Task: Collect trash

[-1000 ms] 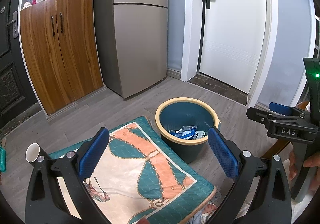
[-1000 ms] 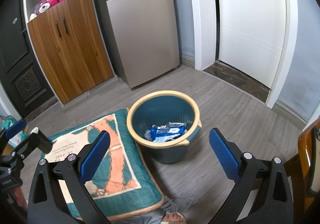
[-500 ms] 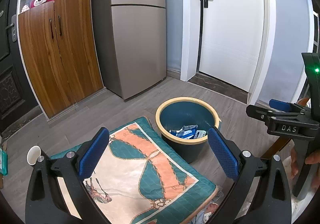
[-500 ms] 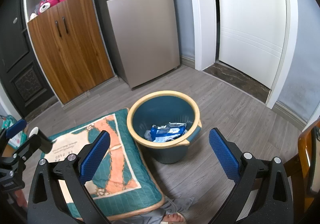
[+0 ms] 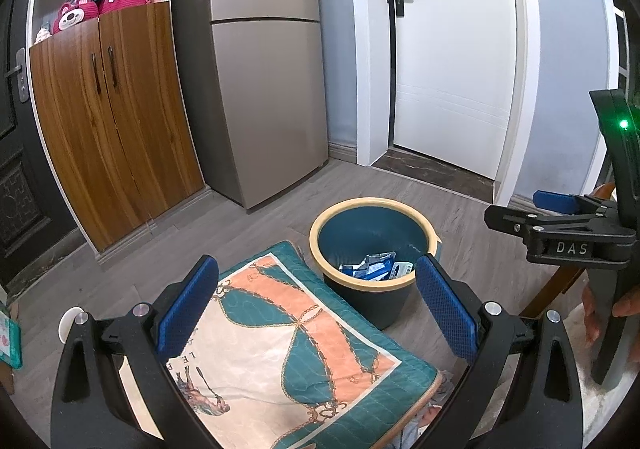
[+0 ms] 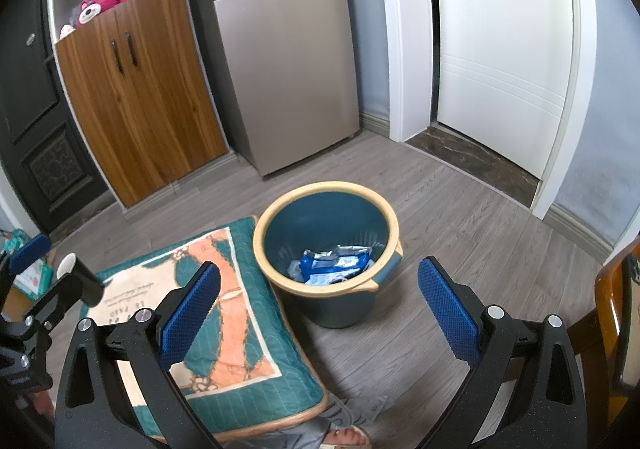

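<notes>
A dark teal bin with a cream rim (image 5: pixel 416 217) (image 6: pixel 384 209) stands on the grey floor and holds blue and white wrappers (image 5: pixel 374 269) (image 6: pixel 334 263). My left gripper (image 5: pixel 318 307) is open and empty, held above the cushion, short of the bin. My right gripper (image 6: pixel 320 307) is open and empty, held above the floor just in front of the bin. A white paper cup (image 5: pixel 70 323) (image 6: pixel 66 267) lies on the floor left of the cushion. The right gripper also shows at the right of the left wrist view (image 5: pixel 560 225).
A teal and orange cushion (image 5: pixel 288 349) (image 6: pixel 208 313) lies left of the bin. A wooden cabinet (image 5: pixel 112 121), a grey fridge (image 5: pixel 264 81) and a white door (image 5: pixel 448 49) stand behind. A wooden chair (image 6: pixel 616 313) is at the right. A green pack (image 5: pixel 8 337) lies far left.
The left wrist view has tilted up a little, so more of the wall shows. Both grippers stay open and empty. The bin and cushion have not moved.
</notes>
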Demonstrator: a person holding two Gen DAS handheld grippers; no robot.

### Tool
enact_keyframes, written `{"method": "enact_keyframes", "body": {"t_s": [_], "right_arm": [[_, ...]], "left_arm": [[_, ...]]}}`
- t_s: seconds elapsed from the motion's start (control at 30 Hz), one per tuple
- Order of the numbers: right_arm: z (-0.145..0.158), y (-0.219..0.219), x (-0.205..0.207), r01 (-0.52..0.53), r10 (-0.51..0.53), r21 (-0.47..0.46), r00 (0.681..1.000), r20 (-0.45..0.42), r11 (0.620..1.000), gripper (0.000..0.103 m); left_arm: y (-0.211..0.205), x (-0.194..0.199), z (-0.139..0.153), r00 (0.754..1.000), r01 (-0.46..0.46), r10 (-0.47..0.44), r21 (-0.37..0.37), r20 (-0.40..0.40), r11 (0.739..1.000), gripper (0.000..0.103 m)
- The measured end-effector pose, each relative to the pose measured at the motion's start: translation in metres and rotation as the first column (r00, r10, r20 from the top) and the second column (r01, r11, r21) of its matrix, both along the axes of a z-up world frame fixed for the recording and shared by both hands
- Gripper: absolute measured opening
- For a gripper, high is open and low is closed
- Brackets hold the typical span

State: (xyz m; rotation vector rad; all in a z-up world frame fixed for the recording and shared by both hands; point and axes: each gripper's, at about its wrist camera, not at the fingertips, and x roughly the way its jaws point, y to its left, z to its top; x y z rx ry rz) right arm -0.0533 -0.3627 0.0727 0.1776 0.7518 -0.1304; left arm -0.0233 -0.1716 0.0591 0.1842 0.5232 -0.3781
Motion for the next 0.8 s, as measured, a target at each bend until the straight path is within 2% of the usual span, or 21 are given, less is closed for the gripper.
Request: {"method": "enact_keyframes", "body": {"t_s": [0.2,0.33,0.5,0.8], "right_arm": [[0.002,0.000,0.001,0.002,-0.002,-0.004,1.000,0.002,1.000,0.098],[0.001,0.000,0.001,0.002,-0.002,-0.006,1.000,0.000,1.000,0.098],[-0.001,-0.002,0.004,0.004,-0.004,0.005,1.000,-0.011,1.000,0.098],[-0.007,-0.002,0.007,-0.006,0.007,0.013,1.000,-0.030,1.000,0.098]], "left_arm": [[-0.001,-0.002,0.001,1.000,0.020,-0.020,-0.006,0.005,1.000,0.097],[-0.005,-0.006,0.001,0.999,0.026,-0.029,0.049,0.046,0.998,0.097],[-0.002,-0.005,0.002,0.998,0.013,-0.015,0.053,0.056,0.999,0.097],[0.004,0.008,0.000,1.000,-0.011,0.012,0.008,-0.017,1.000,0.097]]}}
